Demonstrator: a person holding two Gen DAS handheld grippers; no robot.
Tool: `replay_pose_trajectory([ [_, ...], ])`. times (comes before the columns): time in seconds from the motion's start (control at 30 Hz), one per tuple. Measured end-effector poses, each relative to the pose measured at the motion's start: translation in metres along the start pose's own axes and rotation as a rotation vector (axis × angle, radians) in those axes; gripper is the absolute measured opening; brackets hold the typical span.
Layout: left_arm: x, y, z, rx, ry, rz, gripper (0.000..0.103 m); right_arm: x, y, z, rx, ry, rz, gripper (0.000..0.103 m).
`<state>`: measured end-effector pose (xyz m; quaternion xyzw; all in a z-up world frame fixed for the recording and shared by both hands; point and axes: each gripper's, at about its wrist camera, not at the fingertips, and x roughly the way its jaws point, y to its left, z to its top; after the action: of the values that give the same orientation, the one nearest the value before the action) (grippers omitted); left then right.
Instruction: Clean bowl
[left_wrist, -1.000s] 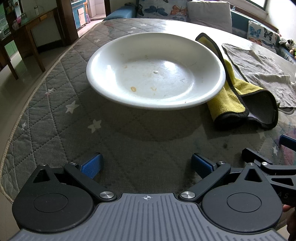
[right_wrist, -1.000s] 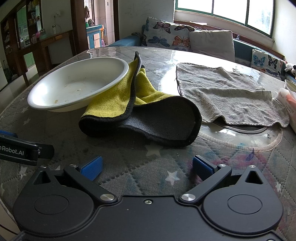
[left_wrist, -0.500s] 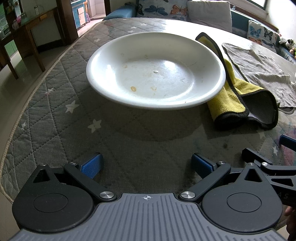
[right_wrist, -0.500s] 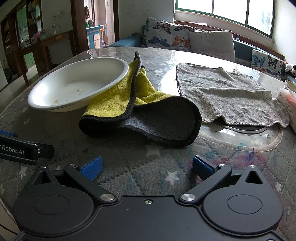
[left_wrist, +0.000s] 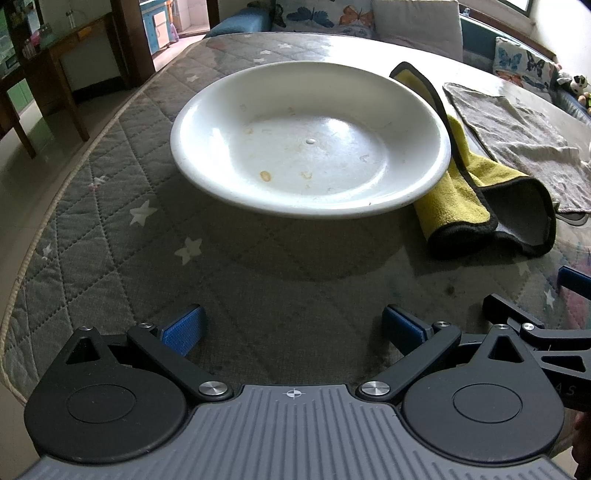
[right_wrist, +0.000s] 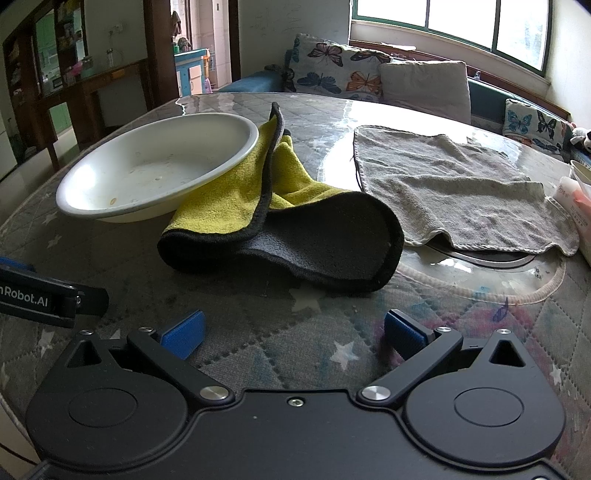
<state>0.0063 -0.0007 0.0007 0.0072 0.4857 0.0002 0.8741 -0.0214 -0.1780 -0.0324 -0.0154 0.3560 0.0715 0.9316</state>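
A wide white bowl (left_wrist: 310, 140) with a few orange-brown stains inside rests on the quilted round table (left_wrist: 110, 206); it also shows at the left in the right wrist view (right_wrist: 155, 166). A yellow and dark grey cloth (left_wrist: 476, 181) lies folded against the bowl's right rim, seen as a yellow and dark grey cloth (right_wrist: 280, 221) straight ahead of my right gripper. My left gripper (left_wrist: 293, 325) hovers open near the table's front edge, short of the bowl, holding nothing. My right gripper (right_wrist: 293, 330) is likewise open and empty, just short of the cloth.
A grey towel (right_wrist: 454, 188) lies spread to the right of the cloth, partly over a glass turntable (right_wrist: 487, 258). A pink and white packet (right_wrist: 572, 206) sits at the far right edge. Cushions (right_wrist: 340, 74) line a bench behind the table. A wooden desk (left_wrist: 44, 66) stands at the left.
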Motion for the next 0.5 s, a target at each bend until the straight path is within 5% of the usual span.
replay_pose_trajectory([
  [0.5, 0.0005, 0.0016, 0.0046, 0.008, 0.029, -0.008, 0.102, 0.0020, -0.0010, 0.0012, -0.017, 0.006, 0.014, 0.103],
])
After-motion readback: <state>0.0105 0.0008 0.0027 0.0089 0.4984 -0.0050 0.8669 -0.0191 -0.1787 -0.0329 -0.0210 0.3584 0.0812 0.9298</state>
